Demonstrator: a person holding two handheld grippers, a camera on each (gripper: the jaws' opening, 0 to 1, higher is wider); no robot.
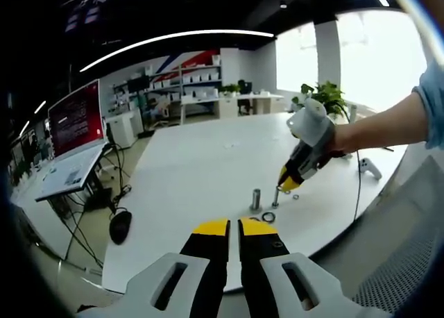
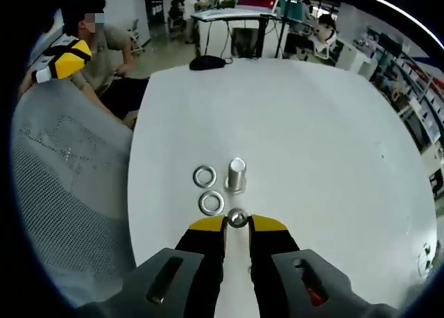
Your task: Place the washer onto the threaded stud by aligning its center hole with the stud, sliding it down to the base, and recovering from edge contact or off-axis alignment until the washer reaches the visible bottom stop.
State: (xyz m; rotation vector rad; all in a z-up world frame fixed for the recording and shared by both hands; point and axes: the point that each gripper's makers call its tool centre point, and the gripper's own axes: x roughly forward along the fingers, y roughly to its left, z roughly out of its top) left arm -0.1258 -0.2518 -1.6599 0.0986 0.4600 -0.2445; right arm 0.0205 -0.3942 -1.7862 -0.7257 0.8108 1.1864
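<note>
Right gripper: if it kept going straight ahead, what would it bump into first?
Probably the metal cylinder, standing just past the washer held at the right gripper's tips; depth is unclear, so it might pass above.

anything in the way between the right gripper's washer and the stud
Nothing visible does. The right gripper holds a washer at its jaw tips, right over the thin stud. The metal cylinder and two loose washers sit on the white table, off to the side.

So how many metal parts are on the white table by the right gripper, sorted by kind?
Loose washers lying flat: 2
Washers between the right gripper's jaws: 1
Upright metal cylinders: 1
Threaded studs: 1
Total: 5
</note>
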